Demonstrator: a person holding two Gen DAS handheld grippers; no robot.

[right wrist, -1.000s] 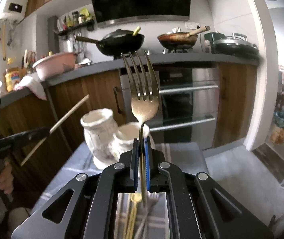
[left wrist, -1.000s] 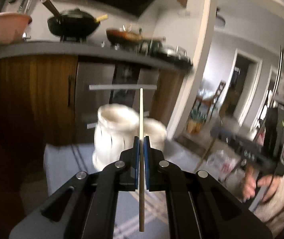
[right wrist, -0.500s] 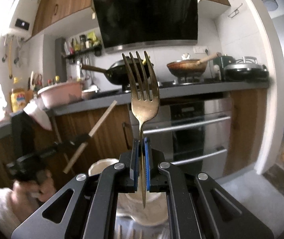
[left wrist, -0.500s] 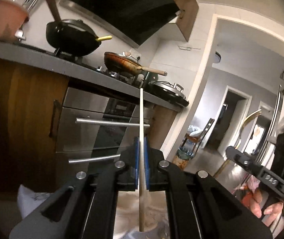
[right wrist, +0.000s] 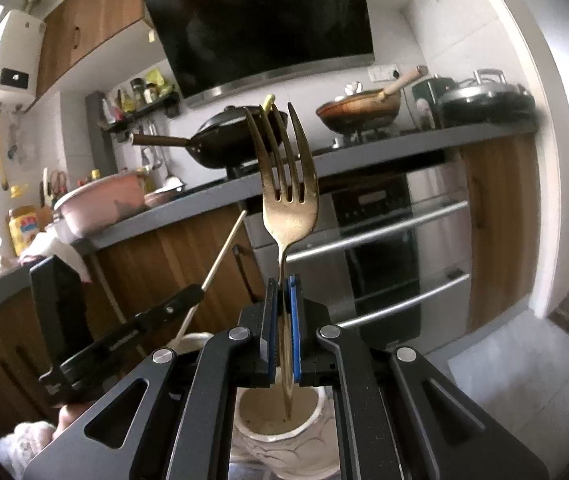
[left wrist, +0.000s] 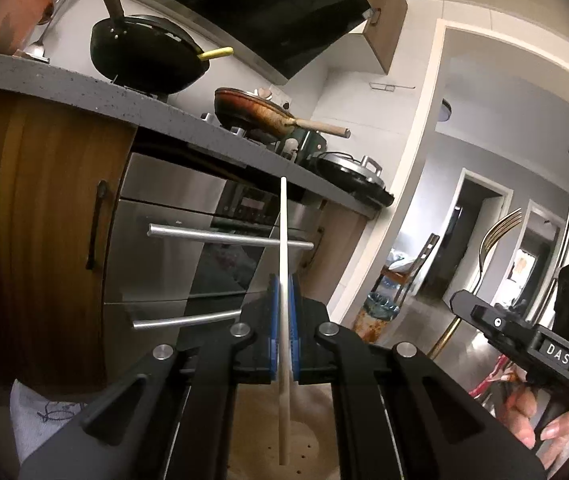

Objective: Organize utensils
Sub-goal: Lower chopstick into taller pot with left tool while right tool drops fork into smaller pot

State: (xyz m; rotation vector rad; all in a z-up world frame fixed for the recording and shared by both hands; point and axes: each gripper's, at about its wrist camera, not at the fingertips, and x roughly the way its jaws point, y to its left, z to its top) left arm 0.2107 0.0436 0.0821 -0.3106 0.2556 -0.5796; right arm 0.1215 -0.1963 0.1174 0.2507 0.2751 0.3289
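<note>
Left wrist view: left gripper (left wrist: 283,328) clamps one chopstick (left wrist: 283,240) upright, above a pale holder. Right wrist view: right gripper (right wrist: 283,328) pinches one fork (right wrist: 286,192), handle over one white ceramic holder (right wrist: 280,436). Two pans sit on the kitchen counter (right wrist: 188,210) behind.

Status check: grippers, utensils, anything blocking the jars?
Left gripper shut on chopstick, its lower end over a jar mouth. Right gripper shut on fork, handle tip inside the white jar. Nothing blocking either jar.
</note>
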